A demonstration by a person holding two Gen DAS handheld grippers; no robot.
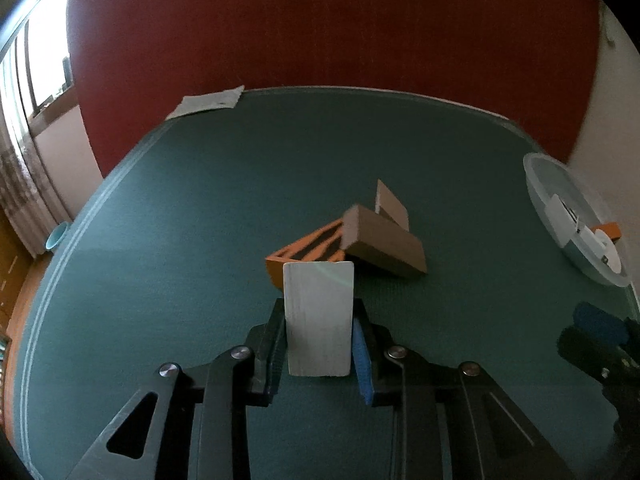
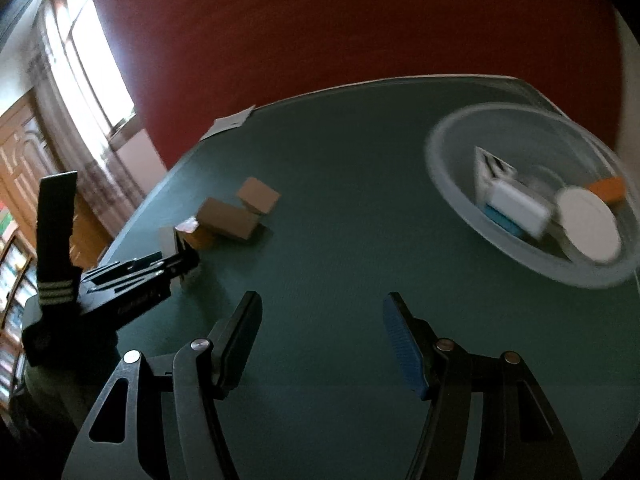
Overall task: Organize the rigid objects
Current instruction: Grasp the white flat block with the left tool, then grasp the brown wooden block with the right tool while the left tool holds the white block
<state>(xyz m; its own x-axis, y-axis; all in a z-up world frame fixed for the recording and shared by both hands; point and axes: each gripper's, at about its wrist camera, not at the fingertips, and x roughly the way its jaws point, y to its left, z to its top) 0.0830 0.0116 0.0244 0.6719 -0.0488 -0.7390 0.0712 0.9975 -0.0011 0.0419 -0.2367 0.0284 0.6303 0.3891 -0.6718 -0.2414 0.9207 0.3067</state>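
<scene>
My left tongs [image 1: 320, 340] were pinching a pale white block [image 1: 319, 318], one pad pressed flat on each of its long sides, so it stood upright between them over the green mat of the bench [image 1: 200, 220]. Just beyond the block, toward the middle of the bench, lay the rest of the heap: an orange piece with black stripes [image 1: 308, 250], a brown box [image 1: 384, 244] leaning across it, and a second, smaller brown box [image 1: 390, 202] behind that, touching the first. Through my right-hand camera the same heap [image 2: 236, 216] sat toward the left edge of the bench, with my left tongs [image 2: 176, 258] reaching into its near side.

My right tongs [image 2: 320, 340] were spread, with only green mat showing between the black pad and the blue one. They hung over the near part of the bench, well apart from the heap. From the left camera I could make out only their dark tip with its blue pad [image 1: 600, 326] at the right edge of the bench.

A clear round bowl [image 2: 460, 204] stood near the far right corner of the bench. Inside it lay a white box [image 2: 516, 204] with a blue edge, a white round disc [image 2: 588, 226] beside it, and an orange block [image 2: 608, 190] behind the disc; that part of the view was blurred, so I could not tell more. A sheet of paper [image 1: 208, 102] lay at the far left corner, overhanging the edge.
</scene>
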